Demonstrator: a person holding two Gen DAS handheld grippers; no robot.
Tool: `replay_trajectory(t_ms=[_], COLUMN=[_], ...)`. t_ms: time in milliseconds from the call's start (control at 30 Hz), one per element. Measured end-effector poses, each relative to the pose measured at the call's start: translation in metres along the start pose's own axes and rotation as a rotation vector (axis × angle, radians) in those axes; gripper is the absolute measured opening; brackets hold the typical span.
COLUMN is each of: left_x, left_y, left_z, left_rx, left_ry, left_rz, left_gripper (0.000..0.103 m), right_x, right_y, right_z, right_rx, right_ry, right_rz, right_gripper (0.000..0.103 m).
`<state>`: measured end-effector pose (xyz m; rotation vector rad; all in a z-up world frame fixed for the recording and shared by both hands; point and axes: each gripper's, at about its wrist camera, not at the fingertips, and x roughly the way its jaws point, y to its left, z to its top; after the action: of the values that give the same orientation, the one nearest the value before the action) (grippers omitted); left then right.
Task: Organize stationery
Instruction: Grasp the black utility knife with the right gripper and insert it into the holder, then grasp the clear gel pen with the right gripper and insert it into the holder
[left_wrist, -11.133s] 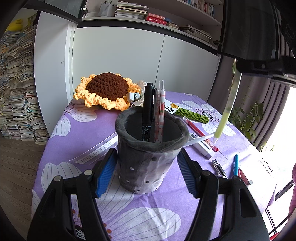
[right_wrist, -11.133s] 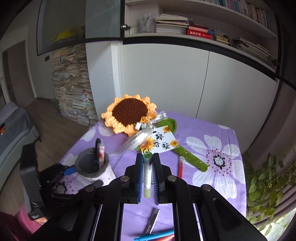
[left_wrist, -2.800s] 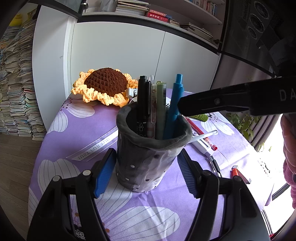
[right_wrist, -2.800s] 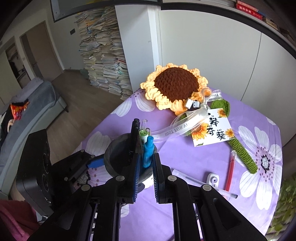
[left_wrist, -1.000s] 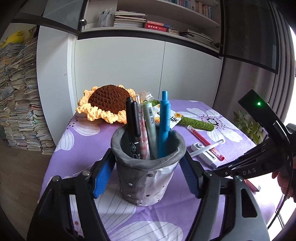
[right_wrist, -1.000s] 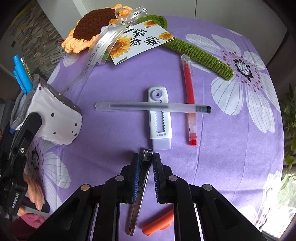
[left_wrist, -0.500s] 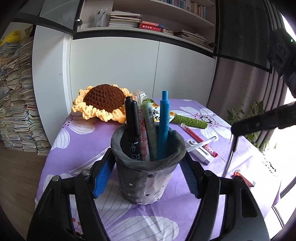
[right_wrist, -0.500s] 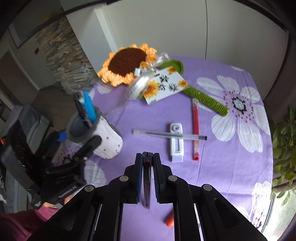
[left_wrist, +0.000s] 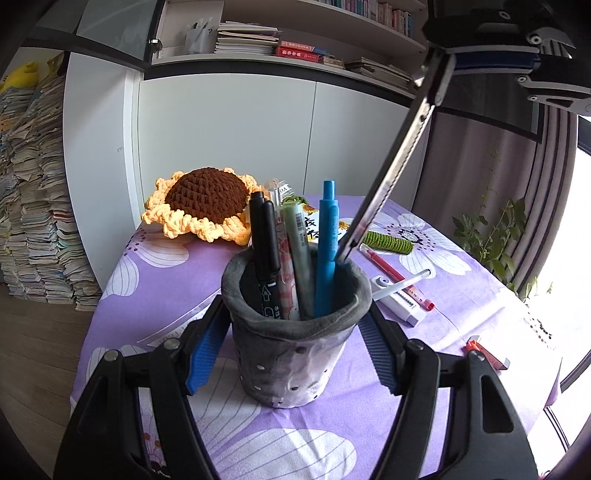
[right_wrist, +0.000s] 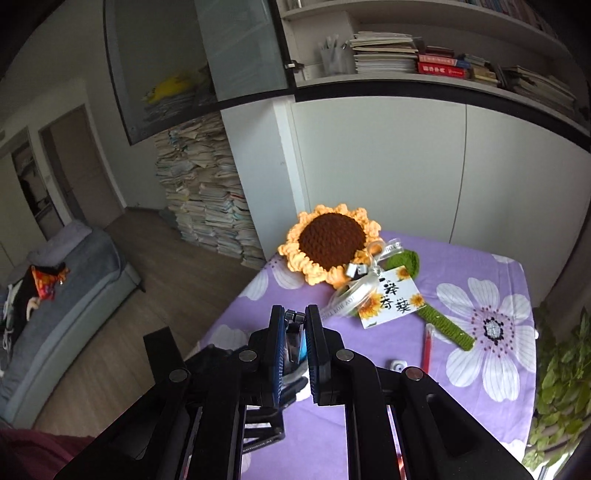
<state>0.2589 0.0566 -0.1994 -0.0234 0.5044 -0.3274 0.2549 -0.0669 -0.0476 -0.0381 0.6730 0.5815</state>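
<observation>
Tilting down over the cup (left_wrist: 295, 332), a knife (left_wrist: 391, 173) is clamped by the right gripper (right_wrist: 295, 345); the cup is gripped by the left gripper (left_wrist: 291, 354).

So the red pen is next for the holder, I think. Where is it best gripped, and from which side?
Probably mid-barrel on the red pen, from above, jaws across its width: it lies flat on the table, and toward its tip the clear pen crosses over it.

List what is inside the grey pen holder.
In the grey pen holder stand a black marker, a clear patterned pen, a grey-green pen and a blue pen. Their lower ends and the holder's bottom are hidden by its wall.
</observation>
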Motion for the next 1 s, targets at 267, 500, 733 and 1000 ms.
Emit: replay_trajectory(t_ms=[267, 500, 733, 1000], left_x=[0.000, 0.000, 0.000, 0.000], left_y=[0.000, 0.000, 0.000, 0.000], left_z=[0.000, -0.001, -0.001, -0.001], left_rx=[0.003, 0.007, 0.008, 0.008], left_ry=[0.000, 0.000, 0.000, 0.000], left_rz=[0.001, 0.000, 0.000, 0.000], left_gripper=[0.069, 0.069, 0.069, 0.069], right_x=[0.055, 0.081, 0.072, 0.061], right_y=[-0.005, -0.005, -0.013, -0.068], right_z=[-0.017, -0.031, -0.034, -0.050], right_rx=[-0.002, -0.007, 0.003, 0.066], right_ry=[0.139, 0.232, 0.241, 0.302], right_rz=[0.004, 0.027, 0.044, -0.144], right_gripper=[0.012, 0.012, 0.012, 0.012])
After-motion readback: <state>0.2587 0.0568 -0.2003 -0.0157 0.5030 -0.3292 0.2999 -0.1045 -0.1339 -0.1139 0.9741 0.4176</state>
